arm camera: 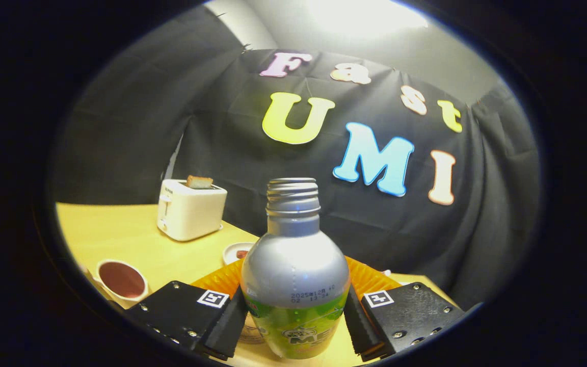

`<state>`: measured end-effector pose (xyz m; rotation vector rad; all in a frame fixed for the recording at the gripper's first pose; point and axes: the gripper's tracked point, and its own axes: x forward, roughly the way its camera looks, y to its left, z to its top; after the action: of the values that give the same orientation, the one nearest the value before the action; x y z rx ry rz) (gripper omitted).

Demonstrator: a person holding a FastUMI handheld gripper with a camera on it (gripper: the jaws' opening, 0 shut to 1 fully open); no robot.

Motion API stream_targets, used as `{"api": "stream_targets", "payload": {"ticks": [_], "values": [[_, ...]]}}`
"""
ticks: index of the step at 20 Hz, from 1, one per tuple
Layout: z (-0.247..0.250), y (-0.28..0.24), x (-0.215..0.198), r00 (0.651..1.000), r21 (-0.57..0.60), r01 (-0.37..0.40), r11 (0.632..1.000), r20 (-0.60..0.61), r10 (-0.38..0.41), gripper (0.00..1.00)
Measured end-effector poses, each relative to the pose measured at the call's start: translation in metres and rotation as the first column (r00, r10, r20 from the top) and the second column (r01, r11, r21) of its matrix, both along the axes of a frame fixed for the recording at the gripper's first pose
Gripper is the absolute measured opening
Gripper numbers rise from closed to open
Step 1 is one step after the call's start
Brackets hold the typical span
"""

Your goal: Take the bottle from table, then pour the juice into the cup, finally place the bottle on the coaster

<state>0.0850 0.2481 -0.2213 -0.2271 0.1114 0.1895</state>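
A silver bottle [293, 265] with a green label and an open threaded neck stands upright between my fingers. My gripper [296, 326] is shut on the bottle, with the left pad [230, 323] and the right pad [357, 326] pressing on its lower body. The orange fluted coaster [370, 279] lies right behind the bottle, partly hidden by it. The white cup [122, 281], with a dark reddish inside, stands on the yellow table [120, 234] to the left of my left finger. I cannot tell whether the bottle's base touches the table.
A white toaster [190, 210] with a slice of bread sticking out stands further back on the left. A small white dish [236, 252] with something red in it sits between the toaster and the coaster. The black cloth wall closes off the back.
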Motion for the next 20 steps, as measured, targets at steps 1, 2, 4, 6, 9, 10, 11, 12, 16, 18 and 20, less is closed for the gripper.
{"api": "stream_targets", "payload": {"ticks": [1,2,4,6,9,10,11,12,16,18,20], "values": [[0.002,0.002,0.001,1.0,0.075,-0.011,0.997,-0.019,0.013,0.82],[0.005,0.002,0.004,0.999,0.128,-0.009,0.992,-0.037,0.014,0.82],[0.006,-0.008,0.011,0.997,0.181,0.028,0.983,-0.078,-0.014,0.81],[0.005,-0.01,0.019,0.996,0.206,0.035,0.978,-0.092,-0.016,0.81],[0.007,-0.01,0.026,0.997,0.232,0.024,0.972,-0.081,-0.005,0.81],[0.006,-0.008,0.026,0.997,0.242,0.016,0.97,-0.078,0.003,0.81],[0.004,-0.005,0.028,0.997,0.255,0.01,0.967,-0.074,0.009,0.82],[0.001,-0.005,0.03,0.997,0.265,0.006,0.964,-0.074,0.014,0.82],[-0.013,0.0,0.039,0.996,0.268,0.004,0.963,-0.086,0.019,0.81],[-0.023,0.001,0.044,0.995,0.259,0.005,0.966,-0.098,0.021,0.82],[-0.031,0.002,0.046,0.994,0.258,0.007,0.966,-0.111,0.023,0.82]]}}
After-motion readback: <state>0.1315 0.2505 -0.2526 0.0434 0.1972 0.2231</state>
